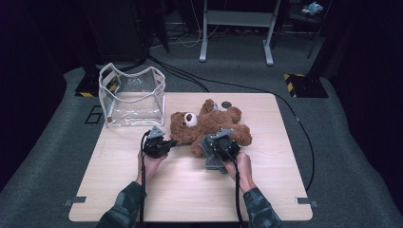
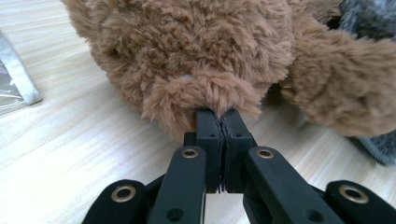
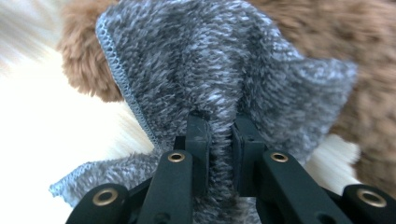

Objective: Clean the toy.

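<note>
Left tool pinches the teddy bear's ear; right tool clamps its grey cloth — both soft, light, likely to stretch, so grip deep.

Dim and murky around the table in the high view, lit from above, soft throughout. Sharp and bright up close on the left; overexposed, blurred wood beside the grey cloth on the right.
</note>
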`<action>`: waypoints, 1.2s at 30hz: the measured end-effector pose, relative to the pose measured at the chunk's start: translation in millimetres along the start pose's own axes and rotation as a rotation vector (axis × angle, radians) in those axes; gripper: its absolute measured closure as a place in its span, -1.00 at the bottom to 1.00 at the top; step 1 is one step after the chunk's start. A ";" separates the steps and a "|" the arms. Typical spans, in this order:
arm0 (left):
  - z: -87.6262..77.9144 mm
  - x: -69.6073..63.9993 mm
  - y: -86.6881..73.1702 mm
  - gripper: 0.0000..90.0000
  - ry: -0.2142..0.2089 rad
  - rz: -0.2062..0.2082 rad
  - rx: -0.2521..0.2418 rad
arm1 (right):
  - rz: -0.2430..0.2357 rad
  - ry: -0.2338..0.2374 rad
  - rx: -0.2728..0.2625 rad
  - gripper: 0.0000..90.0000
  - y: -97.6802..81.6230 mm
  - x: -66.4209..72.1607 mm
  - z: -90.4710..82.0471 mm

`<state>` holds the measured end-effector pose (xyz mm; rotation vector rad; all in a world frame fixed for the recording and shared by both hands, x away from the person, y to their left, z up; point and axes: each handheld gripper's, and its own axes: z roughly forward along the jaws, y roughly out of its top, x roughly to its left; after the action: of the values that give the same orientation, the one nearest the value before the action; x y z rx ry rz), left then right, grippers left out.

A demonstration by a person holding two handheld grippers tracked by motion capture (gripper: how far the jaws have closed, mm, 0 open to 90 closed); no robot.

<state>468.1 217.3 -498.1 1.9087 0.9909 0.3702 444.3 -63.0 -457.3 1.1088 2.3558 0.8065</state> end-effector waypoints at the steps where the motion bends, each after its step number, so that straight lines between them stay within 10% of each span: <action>1: -0.7 1.0 0.1 0.95 -0.003 0.003 0.007 | 0.016 -0.016 0.000 0.78 -1.7 -2.6 -3.5; 9: -2.0 5.9 -1.8 0.95 0.010 0.002 0.009 | 0.108 -0.178 0.008 0.78 -26.2 -47.7 -28.2; 29: -10.2 16.7 -5.6 0.96 0.019 -0.006 0.031 | 0.281 -0.303 -0.005 0.77 -74.8 -99.7 -57.1; 36: -12.8 -0.1 -4.3 0.10 0.040 -0.017 0.030 | 0.298 -0.292 -0.005 0.77 -81.6 -103.9 -59.6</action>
<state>458.3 225.9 -494.9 1.9257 1.0438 0.3872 426.7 -206.8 -453.8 1.4883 1.9754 0.6917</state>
